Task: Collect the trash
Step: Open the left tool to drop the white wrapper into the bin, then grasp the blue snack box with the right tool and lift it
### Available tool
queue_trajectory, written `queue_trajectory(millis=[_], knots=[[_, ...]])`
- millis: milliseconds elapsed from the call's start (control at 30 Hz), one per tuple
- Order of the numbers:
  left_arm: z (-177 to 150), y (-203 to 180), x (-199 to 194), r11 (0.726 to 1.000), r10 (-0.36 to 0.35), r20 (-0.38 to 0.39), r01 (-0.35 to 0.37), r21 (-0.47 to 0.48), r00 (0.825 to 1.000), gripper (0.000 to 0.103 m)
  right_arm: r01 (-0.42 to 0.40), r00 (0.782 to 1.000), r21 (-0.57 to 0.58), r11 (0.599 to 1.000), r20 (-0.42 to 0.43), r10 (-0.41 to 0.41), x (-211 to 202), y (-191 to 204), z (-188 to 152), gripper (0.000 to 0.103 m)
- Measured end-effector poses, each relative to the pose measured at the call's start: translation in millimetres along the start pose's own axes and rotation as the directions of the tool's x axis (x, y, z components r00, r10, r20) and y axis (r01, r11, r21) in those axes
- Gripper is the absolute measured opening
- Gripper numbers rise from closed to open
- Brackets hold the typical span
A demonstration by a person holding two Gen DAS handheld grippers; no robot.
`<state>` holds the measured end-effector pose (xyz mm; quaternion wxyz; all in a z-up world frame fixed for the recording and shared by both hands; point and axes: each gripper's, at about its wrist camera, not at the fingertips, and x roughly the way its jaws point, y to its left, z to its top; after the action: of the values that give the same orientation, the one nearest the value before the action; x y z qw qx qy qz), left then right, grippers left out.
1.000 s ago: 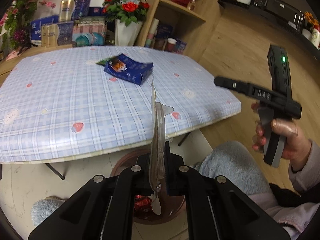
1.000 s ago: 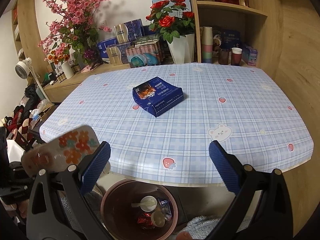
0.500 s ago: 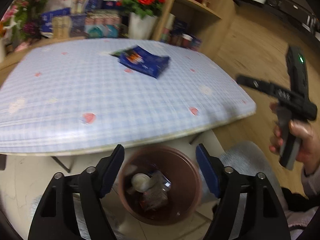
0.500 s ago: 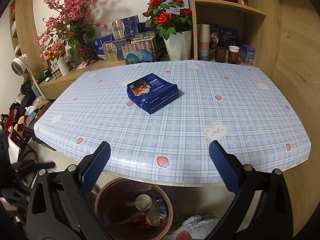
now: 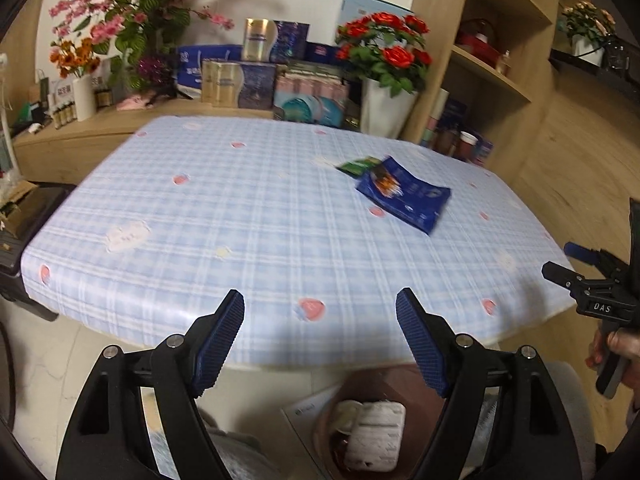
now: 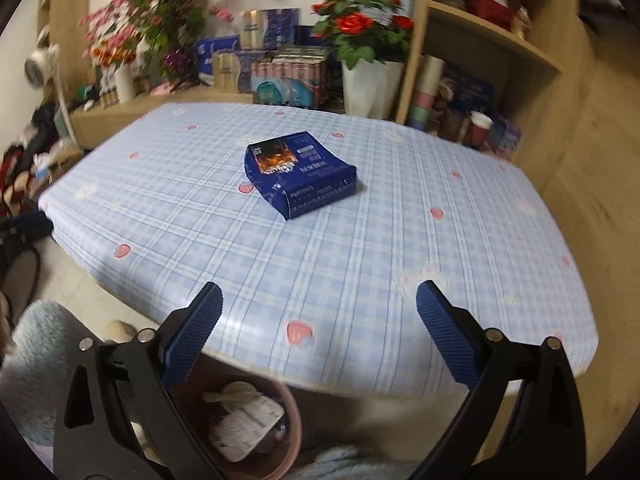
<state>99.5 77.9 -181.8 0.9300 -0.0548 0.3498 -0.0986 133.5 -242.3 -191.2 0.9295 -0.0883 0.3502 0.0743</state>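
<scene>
A dark blue box (image 5: 404, 194) (image 6: 300, 176) lies on the blue checked tablecloth (image 5: 240, 220) (image 6: 360, 240), with a small green wrapper (image 5: 356, 165) just behind it. A brown trash bin (image 5: 332, 408) (image 6: 294, 428) stands on the floor under the table's near edge, holding a white blister tray (image 5: 374, 436) (image 6: 248, 426) and other scraps. My left gripper (image 5: 320, 340) is open and empty above the bin. My right gripper (image 6: 318, 334) is open and empty over the table's near edge; it also shows at the right of the left wrist view (image 5: 576, 268).
A white vase of red roses (image 5: 386, 76) (image 6: 366, 48), pink blossoms (image 5: 132, 20) and stacked boxes (image 5: 240, 80) stand behind the table. A wooden shelf unit (image 5: 500, 72) (image 6: 500, 60) with cups (image 6: 478, 130) is at the back right. My lap in light blue fabric (image 6: 44, 344) lies below.
My left gripper opened and the clear blister tray it held now lies in the bin. Both grippers then rose and tilted up toward the table; the right one moved closer to the blue box.
</scene>
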Motion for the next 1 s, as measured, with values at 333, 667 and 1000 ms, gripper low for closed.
queue_trajectory(millis=[333, 667, 1000], knots=[[37, 21, 21, 0.999, 0.054, 0.056, -0.055, 0.001, 0.997, 0.076, 0.036, 0.992, -0.347, 0.937, -0.103, -0.077, 114, 64, 69, 0.062], [38, 48, 45, 0.997, 0.035, 0.043, -0.032, -0.074, 0.998, 0.076, 0.054, 0.952, -0.490, 0.870, -0.239, -0.193, 214, 98, 90, 0.049], [31, 63, 58, 0.991, 0.018, 0.031, -0.014, -0.130, 0.999, 0.076, 0.072, 0.949, -0.565, 0.822, -0.216, -0.231, 223, 111, 97, 0.020]])
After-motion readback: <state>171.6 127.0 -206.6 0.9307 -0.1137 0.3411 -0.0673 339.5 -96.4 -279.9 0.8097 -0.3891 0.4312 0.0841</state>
